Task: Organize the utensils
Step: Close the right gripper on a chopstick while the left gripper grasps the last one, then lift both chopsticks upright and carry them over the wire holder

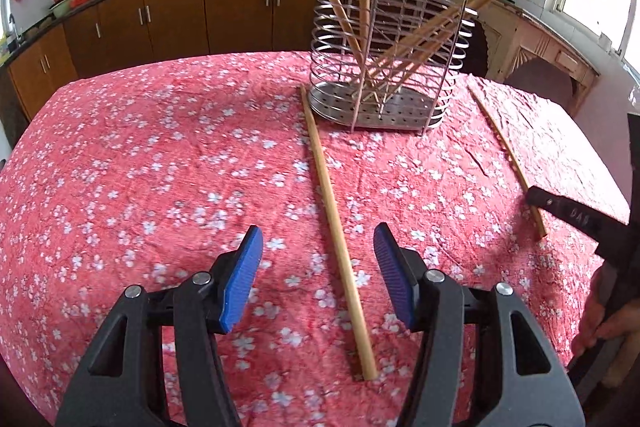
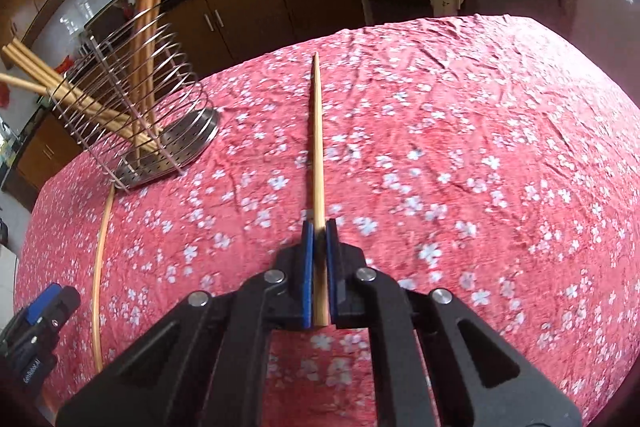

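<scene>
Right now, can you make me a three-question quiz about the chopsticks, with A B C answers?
1. Where is the wire holder?
A. on the pink cloth
B. on the floor
C. on the counter

2. What colour are the pads of the left tongs?
A. green
B. blue
C. yellow

3. What are the right tongs doing?
A. hanging open
B. squeezing a spoon
C. squeezing a chopstick

Answers: 1 A, the holder stands on the flowered cloth. 2 B, both pads are blue. 3 C, the chopstick sits clamped between the pads.
</scene>
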The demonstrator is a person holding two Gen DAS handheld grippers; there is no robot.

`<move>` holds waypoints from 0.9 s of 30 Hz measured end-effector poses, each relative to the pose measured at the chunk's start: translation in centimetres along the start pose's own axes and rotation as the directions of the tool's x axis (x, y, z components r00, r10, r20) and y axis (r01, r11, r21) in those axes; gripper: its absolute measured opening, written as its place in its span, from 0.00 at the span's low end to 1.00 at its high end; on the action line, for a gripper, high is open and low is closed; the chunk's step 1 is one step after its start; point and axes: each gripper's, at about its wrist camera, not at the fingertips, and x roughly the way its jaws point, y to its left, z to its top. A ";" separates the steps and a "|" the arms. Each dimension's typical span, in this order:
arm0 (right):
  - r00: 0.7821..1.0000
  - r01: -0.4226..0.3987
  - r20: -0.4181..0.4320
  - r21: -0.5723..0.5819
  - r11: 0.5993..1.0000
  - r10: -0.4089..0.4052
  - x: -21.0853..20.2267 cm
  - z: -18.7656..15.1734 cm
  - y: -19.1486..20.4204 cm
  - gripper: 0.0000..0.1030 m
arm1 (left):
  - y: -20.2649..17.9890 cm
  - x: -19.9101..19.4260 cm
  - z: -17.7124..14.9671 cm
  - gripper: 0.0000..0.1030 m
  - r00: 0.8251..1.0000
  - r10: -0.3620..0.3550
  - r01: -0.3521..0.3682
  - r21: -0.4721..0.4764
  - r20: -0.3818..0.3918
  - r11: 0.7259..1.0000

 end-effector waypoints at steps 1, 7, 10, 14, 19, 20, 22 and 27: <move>1.000 0.002 0.002 -0.001 1.000 -0.002 0.0 0.0 -0.1 0.07 | -0.4 0.6 0.0 0.50 1.000 0.008 -0.008 0.008 -0.011 1.000; 1.000 -0.021 0.002 -0.034 0.999 0.021 -0.1 0.1 0.0 0.07 | -0.3 1.9 0.1 0.12 0.999 0.033 -0.033 0.002 -0.031 0.999; 1.000 -0.024 0.002 -0.065 0.998 0.024 0.2 0.1 1.1 0.07 | 1.0 2.1 0.7 0.07 0.998 0.044 -0.044 0.000 -0.037 0.999; 1.000 -0.014 0.010 -0.101 0.995 0.015 0.2 0.1 1.2 0.07 | 4.0 2.3 1.6 0.07 0.994 0.104 -0.104 0.002 -0.021 0.995; 1.000 0.006 0.016 -0.132 0.991 -0.003 0.4 0.2 1.2 0.07 | 6.9 2.2 2.1 0.07 0.994 0.103 -0.103 -0.012 -0.023 0.995; 1.000 0.010 0.016 -0.140 0.990 -0.008 0.5 0.3 1.4 0.07 | 7.2 2.1 2.1 0.08 0.995 0.094 -0.094 -0.019 -0.022 0.995; 1.000 0.020 0.015 -0.154 0.988 -0.018 0.5 0.3 1.5 0.07 | 7.8 2.0 2.1 0.08 0.997 0.070 -0.071 -0.043 -0.020 0.997; 1.000 0.022 0.014 -0.156 0.988 -0.020 0.4 0.1 1.8 0.07 | 8.9 2.2 2.0 0.08 0.999 0.037 -0.038 -0.069 -0.018 0.997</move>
